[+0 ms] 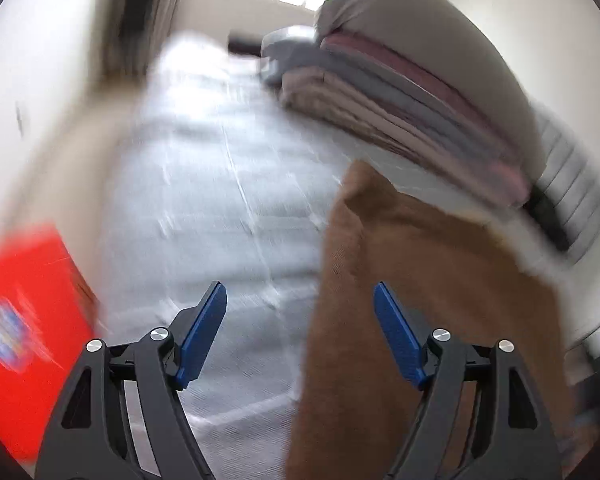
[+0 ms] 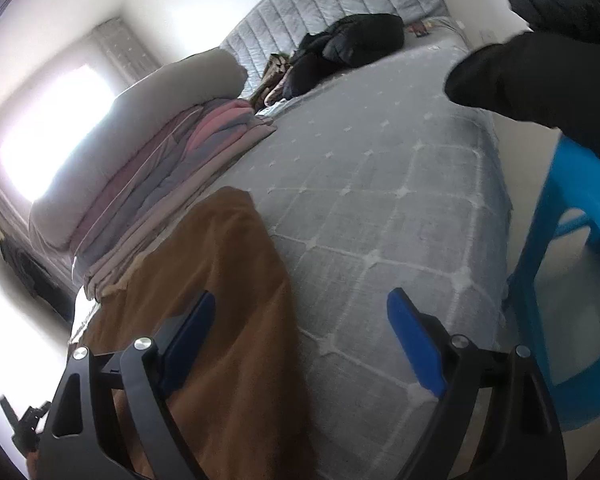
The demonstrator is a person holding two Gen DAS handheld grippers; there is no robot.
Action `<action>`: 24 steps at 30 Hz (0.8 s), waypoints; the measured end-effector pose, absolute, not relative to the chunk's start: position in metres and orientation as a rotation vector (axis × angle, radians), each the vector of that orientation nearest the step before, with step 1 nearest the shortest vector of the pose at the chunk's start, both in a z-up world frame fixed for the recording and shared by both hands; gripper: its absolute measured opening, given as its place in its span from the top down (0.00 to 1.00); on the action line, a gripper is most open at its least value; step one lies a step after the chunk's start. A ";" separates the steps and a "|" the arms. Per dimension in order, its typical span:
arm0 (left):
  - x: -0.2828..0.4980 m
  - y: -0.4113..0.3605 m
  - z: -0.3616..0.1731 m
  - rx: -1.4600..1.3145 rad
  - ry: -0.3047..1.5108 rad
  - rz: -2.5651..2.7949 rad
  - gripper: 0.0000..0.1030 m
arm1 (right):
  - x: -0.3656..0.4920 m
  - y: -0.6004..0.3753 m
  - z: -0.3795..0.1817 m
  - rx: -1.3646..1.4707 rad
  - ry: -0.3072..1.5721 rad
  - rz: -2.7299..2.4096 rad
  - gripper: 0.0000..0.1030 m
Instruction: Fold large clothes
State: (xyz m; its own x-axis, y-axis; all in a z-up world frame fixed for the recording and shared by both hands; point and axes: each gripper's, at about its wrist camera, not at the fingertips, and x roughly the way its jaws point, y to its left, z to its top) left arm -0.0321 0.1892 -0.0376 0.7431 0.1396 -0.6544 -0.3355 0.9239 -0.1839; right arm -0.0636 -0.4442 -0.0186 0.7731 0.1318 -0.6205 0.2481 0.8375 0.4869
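A brown garment (image 2: 224, 280) lies folded lengthwise on the grey quilted bed (image 2: 380, 184), its near end at the bed's edge. In the left wrist view the garment (image 1: 420, 272) is on the right, blurred by motion. My left gripper (image 1: 300, 324) is open and empty, with its right finger over the brown cloth. My right gripper (image 2: 300, 344) is open and empty above the bed, its left finger over the garment's right edge.
A stack of folded bedding with a pillow on top (image 2: 148, 152) stands just beyond the garment; it also shows in the left wrist view (image 1: 412, 92). A black jacket (image 2: 348, 44) lies by the headboard. A blue plastic stool (image 2: 572, 272) stands at the right. A red box (image 1: 24, 312) is at the left.
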 end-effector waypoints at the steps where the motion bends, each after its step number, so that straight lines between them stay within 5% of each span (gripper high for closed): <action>1: -0.033 0.182 -0.036 -0.212 0.673 0.308 0.30 | -0.065 -0.442 -0.014 0.577 0.684 -0.060 0.18; 6: -0.021 0.157 -0.049 -0.018 0.722 0.340 0.29 | -0.049 -0.429 -0.002 0.508 0.668 -0.065 0.18; 9: -0.010 0.150 -0.054 0.123 0.705 0.388 0.30 | -0.041 -0.424 0.010 0.390 0.698 -0.155 0.43; 15: 0.015 0.146 -0.038 0.270 0.648 0.450 0.30 | -0.028 -0.414 0.061 0.116 0.628 -0.260 0.39; 20: 0.028 0.167 -0.072 0.162 0.863 0.393 0.32 | -0.012 -0.433 -0.022 0.083 0.825 -0.338 0.39; 24: 0.016 0.170 -0.052 0.227 0.795 0.440 0.32 | -0.038 -0.449 -0.024 0.167 0.798 -0.344 0.37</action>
State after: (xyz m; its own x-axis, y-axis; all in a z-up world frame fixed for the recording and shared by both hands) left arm 0.0161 0.1701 -0.0524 0.6164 0.4624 -0.6374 -0.2946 0.8861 0.3578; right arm -0.0384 -0.4487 -0.0244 0.6467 -0.2385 -0.7245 0.3632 0.9316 0.0175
